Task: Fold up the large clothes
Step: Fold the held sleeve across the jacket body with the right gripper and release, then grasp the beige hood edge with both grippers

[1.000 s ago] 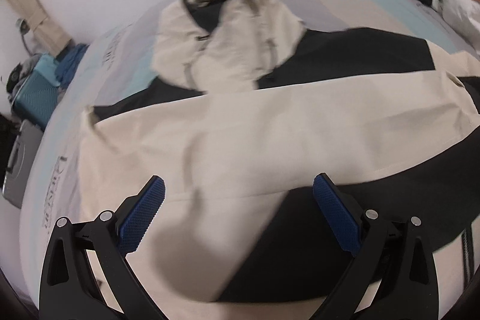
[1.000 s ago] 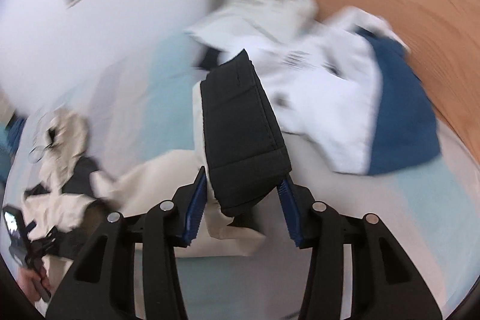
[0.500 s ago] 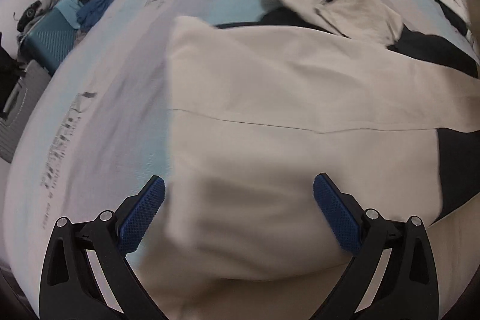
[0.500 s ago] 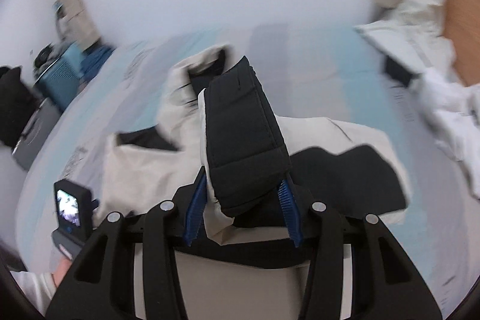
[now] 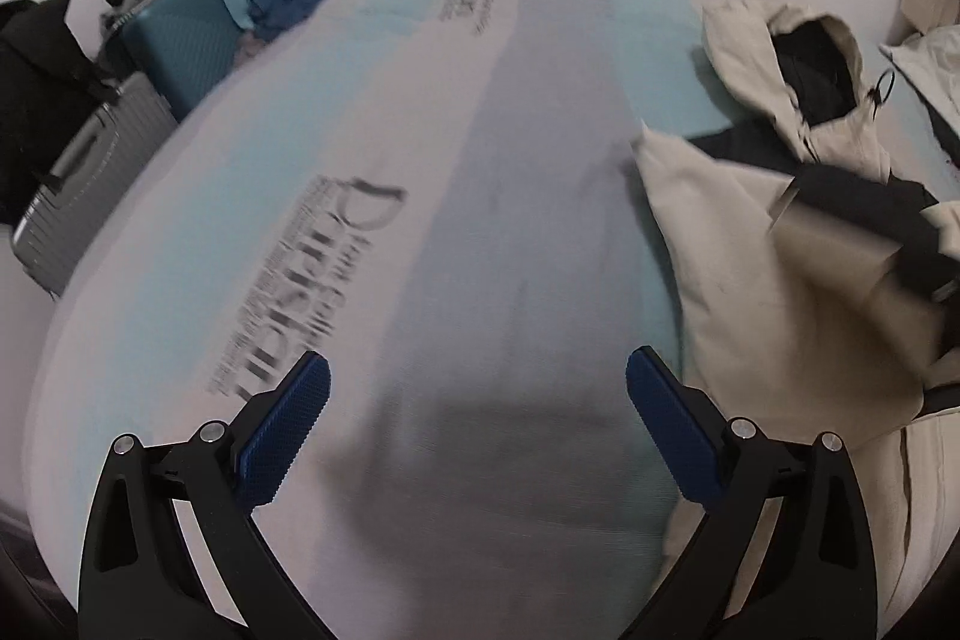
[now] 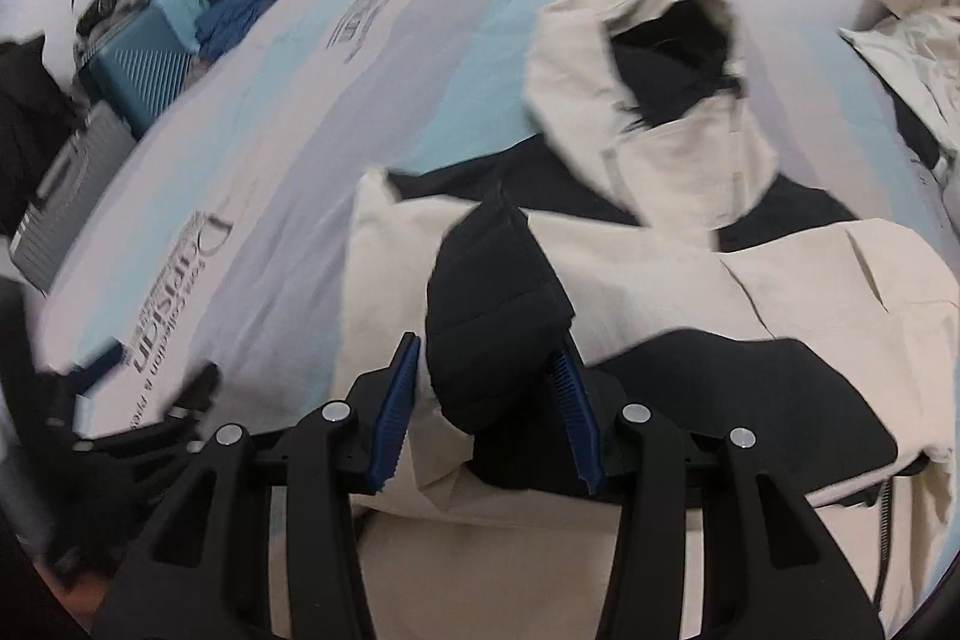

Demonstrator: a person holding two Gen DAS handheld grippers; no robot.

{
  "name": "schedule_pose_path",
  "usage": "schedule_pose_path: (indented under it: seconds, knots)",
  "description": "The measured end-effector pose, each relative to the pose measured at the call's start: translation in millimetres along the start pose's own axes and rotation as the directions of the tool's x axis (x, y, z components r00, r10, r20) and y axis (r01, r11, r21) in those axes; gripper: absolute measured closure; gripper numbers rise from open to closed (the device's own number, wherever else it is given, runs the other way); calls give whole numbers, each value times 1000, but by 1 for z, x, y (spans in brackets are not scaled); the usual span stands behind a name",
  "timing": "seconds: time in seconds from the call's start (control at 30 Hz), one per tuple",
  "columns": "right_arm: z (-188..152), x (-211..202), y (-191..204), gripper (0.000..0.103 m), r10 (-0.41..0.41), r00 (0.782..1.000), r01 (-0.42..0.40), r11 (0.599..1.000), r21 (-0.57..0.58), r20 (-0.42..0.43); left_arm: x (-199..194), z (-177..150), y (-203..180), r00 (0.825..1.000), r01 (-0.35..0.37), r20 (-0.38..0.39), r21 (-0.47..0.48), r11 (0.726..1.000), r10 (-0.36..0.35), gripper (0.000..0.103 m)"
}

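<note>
A large cream and black hooded jacket (image 6: 690, 268) lies spread on the bed, hood (image 6: 654, 58) toward the far wall. My right gripper (image 6: 486, 388) is shut on the black cuff of a sleeve (image 6: 492, 298) and holds it over the jacket's body. My left gripper (image 5: 477, 415) is open and empty above the bare bedsheet, left of the jacket (image 5: 756, 244). It also shows blurred at the lower left of the right wrist view (image 6: 120, 400).
The bed has a blue and white striped sheet with printed lettering (image 5: 312, 280). A teal suitcase (image 5: 180, 40) and a grey suitcase (image 5: 78, 184) stand beside the bed's left edge. More white clothes (image 6: 912, 58) lie at the far right.
My left gripper has swung left off the jacket to over the bare sheet. My right gripper has carried the sleeve cuff from the bed's right side across over the jacket's body.
</note>
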State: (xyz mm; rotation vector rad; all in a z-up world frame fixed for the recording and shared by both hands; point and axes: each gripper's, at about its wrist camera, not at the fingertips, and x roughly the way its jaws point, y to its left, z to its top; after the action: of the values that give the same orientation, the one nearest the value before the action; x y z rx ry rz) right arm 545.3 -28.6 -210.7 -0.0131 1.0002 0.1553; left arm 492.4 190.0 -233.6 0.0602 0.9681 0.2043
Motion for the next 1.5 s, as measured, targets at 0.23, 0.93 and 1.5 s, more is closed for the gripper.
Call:
schedule_pose_path:
  seconds: [0.23, 0.93, 1.5]
  knots:
    - [-11, 44, 57, 66, -22, 997, 15, 995, -94, -74, 3, 4, 20, 1000, 0, -12, -29, 1000, -1, 6]
    - [-44, -28, -212, 48, -144, 981, 151, 987, 47, -129, 12, 17, -143, 970, 239, -64, 97, 966, -233, 6]
    - [91, -43, -225, 26, -50, 999, 49, 996, -79, -7, 30, 147, -167, 937, 350, -50, 121, 929, -347, 6]
